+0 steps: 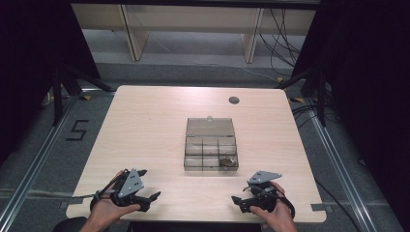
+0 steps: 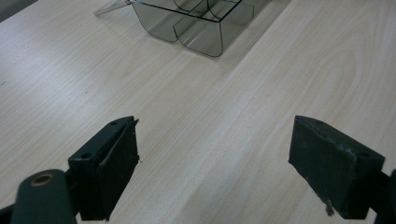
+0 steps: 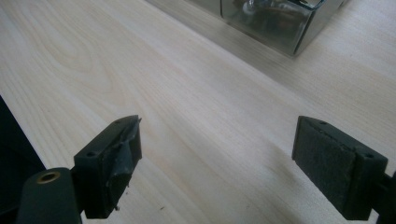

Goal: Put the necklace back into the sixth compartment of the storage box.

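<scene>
Well ahead of both open jaws lies the box.

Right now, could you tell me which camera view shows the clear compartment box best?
The high view: the whole clear compartment box shows, lid open, small items in its near right compartment. The left gripper view catches one empty corner; the right gripper view a corner holding dark items.

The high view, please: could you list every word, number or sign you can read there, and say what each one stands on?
"5": a black figure marked on the grey floor, left of the table.
Nothing legible on the clear plastic box, the left tongs or the right tongs.
</scene>
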A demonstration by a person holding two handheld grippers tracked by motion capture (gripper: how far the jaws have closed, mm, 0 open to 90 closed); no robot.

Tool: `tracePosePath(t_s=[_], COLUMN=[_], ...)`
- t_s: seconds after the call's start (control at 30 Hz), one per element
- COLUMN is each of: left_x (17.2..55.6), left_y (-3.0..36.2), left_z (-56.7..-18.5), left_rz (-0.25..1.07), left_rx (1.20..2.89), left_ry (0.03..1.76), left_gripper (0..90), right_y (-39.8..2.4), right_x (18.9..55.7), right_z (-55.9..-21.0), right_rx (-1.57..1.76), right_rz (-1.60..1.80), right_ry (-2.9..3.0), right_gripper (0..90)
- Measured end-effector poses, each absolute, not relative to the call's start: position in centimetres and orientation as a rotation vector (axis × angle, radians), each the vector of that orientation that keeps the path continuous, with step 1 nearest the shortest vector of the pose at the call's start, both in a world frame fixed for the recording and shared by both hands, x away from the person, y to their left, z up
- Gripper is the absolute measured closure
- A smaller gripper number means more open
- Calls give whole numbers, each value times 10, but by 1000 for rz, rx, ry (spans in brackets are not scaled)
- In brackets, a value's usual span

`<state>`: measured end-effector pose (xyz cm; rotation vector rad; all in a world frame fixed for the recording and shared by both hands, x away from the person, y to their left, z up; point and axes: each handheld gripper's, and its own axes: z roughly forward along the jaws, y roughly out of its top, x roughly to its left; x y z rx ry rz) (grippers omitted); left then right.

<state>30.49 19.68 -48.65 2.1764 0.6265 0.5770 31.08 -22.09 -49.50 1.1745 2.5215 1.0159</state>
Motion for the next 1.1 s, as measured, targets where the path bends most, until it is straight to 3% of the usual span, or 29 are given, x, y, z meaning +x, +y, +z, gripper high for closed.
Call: tracePosePath(t_s=[1.1], left_x=[303], left_y=[195], left_z=[-487], left_rz=[566], left_rx=[2177], left_ry=[636], left_gripper=[151], right_y=[-224], right_x=[307], right_z=[-497], right_rx=[1178], right_rz=[1016], right_ry=[2507], right_gripper=[165])
